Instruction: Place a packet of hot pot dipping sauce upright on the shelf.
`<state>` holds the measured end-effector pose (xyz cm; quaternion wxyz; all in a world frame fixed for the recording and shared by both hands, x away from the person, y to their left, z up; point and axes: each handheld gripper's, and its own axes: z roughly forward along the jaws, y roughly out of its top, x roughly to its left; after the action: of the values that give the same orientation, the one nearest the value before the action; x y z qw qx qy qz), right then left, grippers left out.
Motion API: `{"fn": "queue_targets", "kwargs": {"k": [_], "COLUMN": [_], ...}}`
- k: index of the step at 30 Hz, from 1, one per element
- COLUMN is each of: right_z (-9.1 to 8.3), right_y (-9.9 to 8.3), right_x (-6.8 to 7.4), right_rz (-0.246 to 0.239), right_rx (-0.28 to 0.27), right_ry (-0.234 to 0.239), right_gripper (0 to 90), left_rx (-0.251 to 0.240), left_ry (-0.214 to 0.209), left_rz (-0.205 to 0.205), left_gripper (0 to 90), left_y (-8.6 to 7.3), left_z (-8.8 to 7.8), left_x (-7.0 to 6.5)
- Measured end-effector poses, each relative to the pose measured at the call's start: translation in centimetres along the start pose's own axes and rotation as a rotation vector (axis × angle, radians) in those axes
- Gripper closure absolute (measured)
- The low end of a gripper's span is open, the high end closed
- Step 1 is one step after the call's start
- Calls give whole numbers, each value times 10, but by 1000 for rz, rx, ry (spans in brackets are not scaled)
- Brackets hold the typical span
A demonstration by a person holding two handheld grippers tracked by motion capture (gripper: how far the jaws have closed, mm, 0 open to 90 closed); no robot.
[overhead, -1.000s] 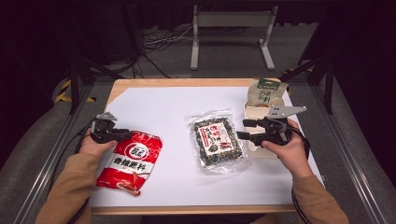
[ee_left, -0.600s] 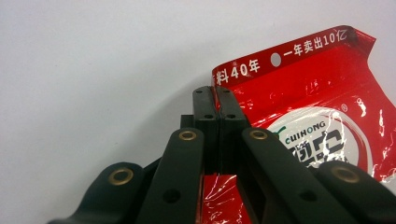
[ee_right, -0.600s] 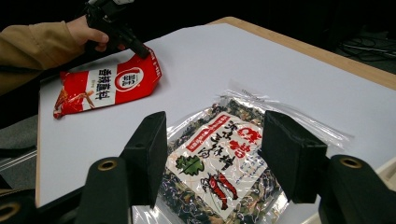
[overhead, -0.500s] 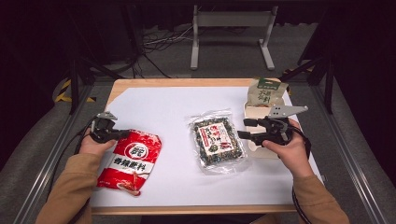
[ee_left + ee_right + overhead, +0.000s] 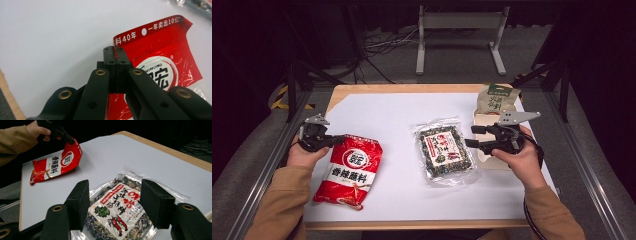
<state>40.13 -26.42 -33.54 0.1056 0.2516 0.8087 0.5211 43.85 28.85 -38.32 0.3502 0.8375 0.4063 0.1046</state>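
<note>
left fingers pinch red bag corner | right fingers spread above seaweed pack

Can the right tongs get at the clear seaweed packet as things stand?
Probably yes. The right tongs stand open just beside the clear seaweed packet, which lies flat on the white table with nothing on top. The left tongs are busy, shut on the red packet.

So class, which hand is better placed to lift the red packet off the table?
Left: the left gripper is shut on the red packet's top edge, tilting it up. The right gripper hangs open over the clear seaweed packet.
</note>
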Motion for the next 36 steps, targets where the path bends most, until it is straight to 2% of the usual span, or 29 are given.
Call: {"fn": "queue_targets", "kwargs": {"k": [7,11,15,18,20,28,33,36], "right_z": [0,-1,-3,-4,-5,-3,-4,-5], "right_y": [2,4,6,6,6,6,7,7], "right_x": [1,1,3,3,3,4,5,5], "right_rz": [-7,-3,-11,-9,-5,-6,-6,-6], "right_rx": [-2,-10,-18,-19,-19,-20,-21,-24], "right_ry": [4,3,6,4,4,7,10,9], "right_gripper": [406,408,407,408,411,409,410,411], "left_rx": [-50,-60,-77,-106,-108,-136,-161,-177], "left_ry": [18,26,18,14,14,-10,-41,-55], "left_rz": [18,32,40,65,73,110,170,185], "left_gripper": [899,899,900,899,900,900,900,900], "left_y": [5,7,8,10,10,15,21,23], "left_z": [-23,-33,-48,-62,-65,-80,-90,-97], "left_x": [-8,-13,-19,-27,-28,-42,-59,-64]}}
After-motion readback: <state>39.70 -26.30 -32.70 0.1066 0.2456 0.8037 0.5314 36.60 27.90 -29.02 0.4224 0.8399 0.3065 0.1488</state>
